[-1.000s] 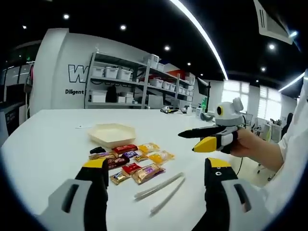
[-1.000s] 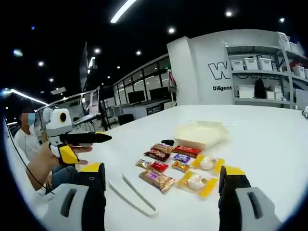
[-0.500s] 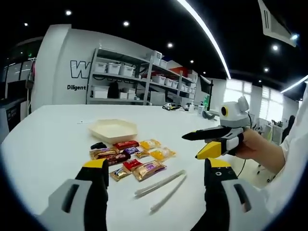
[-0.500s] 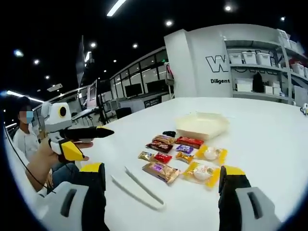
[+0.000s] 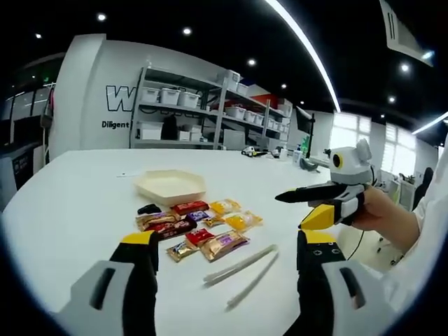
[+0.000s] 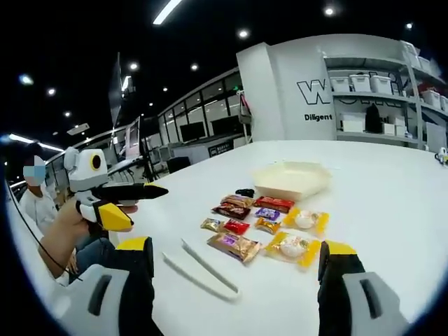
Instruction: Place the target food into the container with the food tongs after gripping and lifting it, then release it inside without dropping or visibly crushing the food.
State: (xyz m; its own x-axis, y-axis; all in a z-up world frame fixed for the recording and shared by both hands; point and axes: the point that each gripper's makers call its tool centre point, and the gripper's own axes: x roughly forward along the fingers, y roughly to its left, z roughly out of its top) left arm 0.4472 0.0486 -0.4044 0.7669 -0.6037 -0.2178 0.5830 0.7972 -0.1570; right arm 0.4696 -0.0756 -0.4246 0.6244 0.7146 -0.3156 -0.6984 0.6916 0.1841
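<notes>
Setting: a white tabletop (image 5: pixel 63 203) in a large hall, with storage shelves (image 5: pixel 189 119) along the far wall.
Left hand-held gripper (image 5: pixel 224 255): in the left gripper view its jaws stand wide apart with nothing between them, poised above the near tabletop. In the right gripper view it appears at left, carried in a person's hand (image 6: pixel 66 227), clear of the tabletop.
Right hand-held gripper (image 6: pixel 234 259): in the right gripper view its jaws are spread wide and empty, also above the near tabletop.
Food tongs (image 5: pixel 241 269): a pale pair lying flat on the tabletop, near side of the food, between the own jaws in the left gripper view; touched by neither gripper.
Target food: a cluster of wrapped snacks (image 5: pixel 196 231) on the tabletop between tongs and container; which piece is the target cannot be told. Two yellow packets (image 6: pixel 297 234) lie at its right in the right gripper view.
Container (image 5: pixel 170 187): a shallow cream tray at the far side of the snacks, apparently holding nothing.
Progress: judged at the outset. Nothing done; tongs are to be picked up, one piece gripped, lifted, carried to the tray and released gently.
</notes>
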